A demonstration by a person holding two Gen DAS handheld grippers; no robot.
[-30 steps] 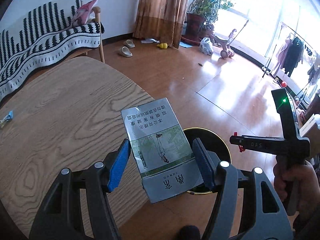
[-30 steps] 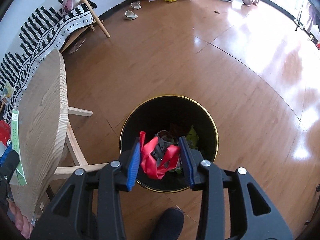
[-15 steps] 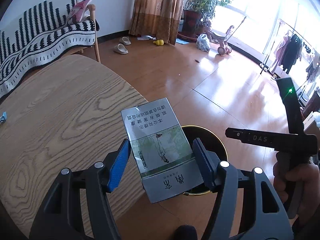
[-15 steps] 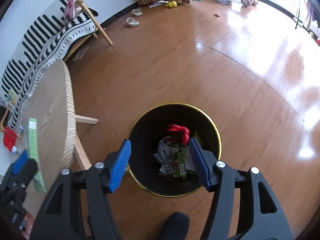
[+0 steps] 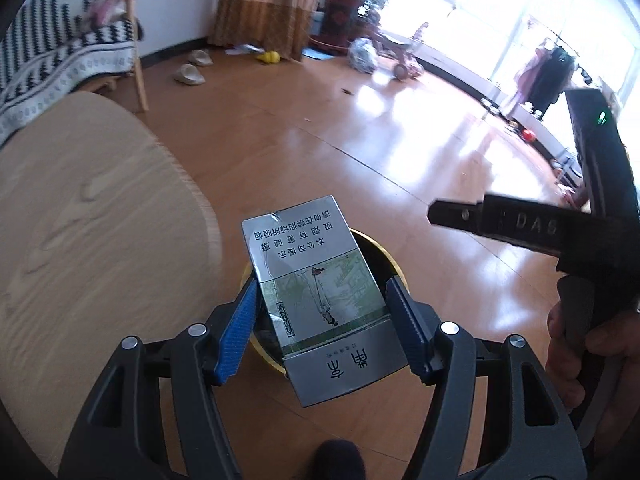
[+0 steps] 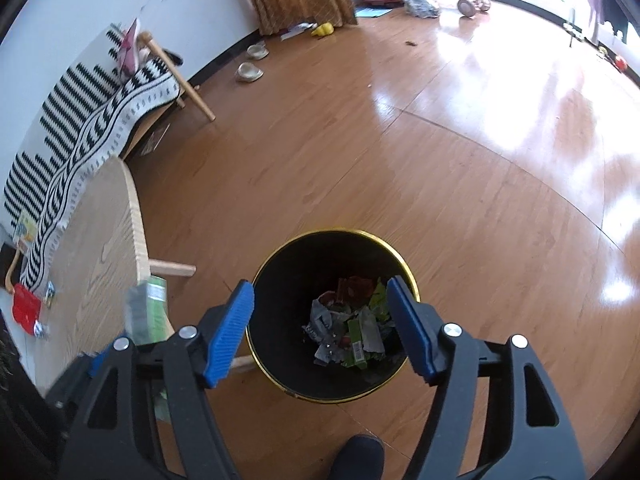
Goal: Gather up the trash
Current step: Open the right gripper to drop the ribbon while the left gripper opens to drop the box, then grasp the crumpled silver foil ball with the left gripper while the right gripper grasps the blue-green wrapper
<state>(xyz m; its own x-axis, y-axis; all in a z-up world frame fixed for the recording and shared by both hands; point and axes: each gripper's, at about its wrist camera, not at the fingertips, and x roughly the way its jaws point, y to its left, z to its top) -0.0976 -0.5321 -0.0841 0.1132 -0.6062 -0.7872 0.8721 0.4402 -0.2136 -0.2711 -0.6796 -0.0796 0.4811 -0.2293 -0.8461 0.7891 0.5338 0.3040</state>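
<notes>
My left gripper (image 5: 322,320) is shut on a flat silver and green cigarette carton (image 5: 316,292) and holds it over the near rim of a black trash bin with a gold rim (image 5: 376,246). My right gripper (image 6: 320,320) is open and empty above the same bin (image 6: 280,264), which holds crumpled wrappers and a red scrap (image 6: 352,286). The carton also shows edge-on at the left of the right wrist view (image 6: 146,308). The right gripper's body shows at the right of the left wrist view (image 5: 560,236).
A round wooden table (image 5: 80,216) stands left of the bin; a red item and small wrappers (image 6: 26,308) lie at its far side. A striped sofa (image 6: 80,120), slippers (image 6: 250,72) and a plant pot (image 5: 340,16) stand further off on the wooden floor.
The right gripper opened and dropped the red scrap into the bin, then rose. The left gripper carried the carton off the table to over the bin.
</notes>
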